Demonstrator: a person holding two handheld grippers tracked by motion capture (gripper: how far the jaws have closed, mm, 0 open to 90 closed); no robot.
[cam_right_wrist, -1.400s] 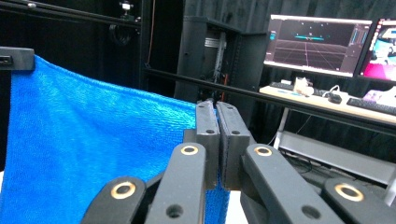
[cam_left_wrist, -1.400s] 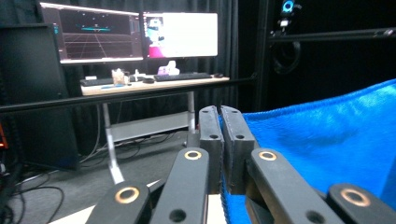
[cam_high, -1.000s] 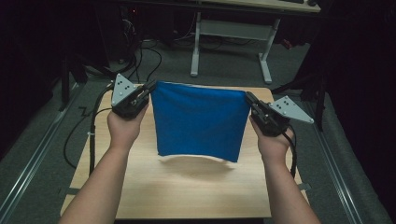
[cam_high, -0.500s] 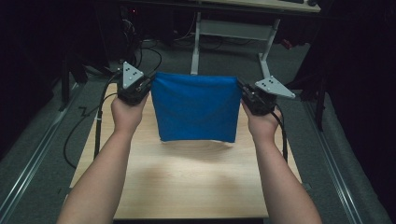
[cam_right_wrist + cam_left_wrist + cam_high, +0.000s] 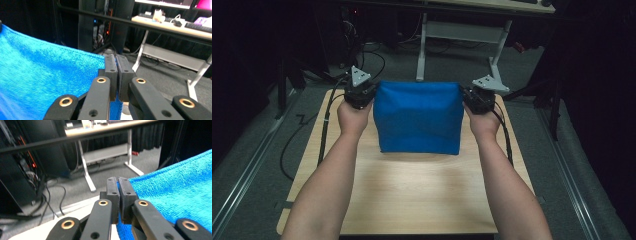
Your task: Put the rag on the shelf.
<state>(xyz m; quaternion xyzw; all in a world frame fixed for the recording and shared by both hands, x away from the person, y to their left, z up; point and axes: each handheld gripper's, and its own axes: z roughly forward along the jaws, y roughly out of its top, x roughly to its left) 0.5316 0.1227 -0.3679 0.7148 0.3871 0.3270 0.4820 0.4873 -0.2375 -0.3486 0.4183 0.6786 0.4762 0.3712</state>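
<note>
Left tongs (image 5: 360,95) and right tongs (image 5: 478,100) clamped on blue towel (image 5: 418,117) top corners, hanging above worktop (image 5: 412,195); next likely lowering flat.

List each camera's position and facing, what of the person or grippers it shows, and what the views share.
High view: fixed above the person's side, looking forward and down on the wooden table; both forearms, left gripper and right gripper.
Left gripper view: rides the left gripper, looking along its shut jaws toward a far desk.
Right gripper view: rides the right gripper, looking along its shut jaws toward the desk.
Shared: all three show the blue towel, pinched at its two upper corners.
</note>
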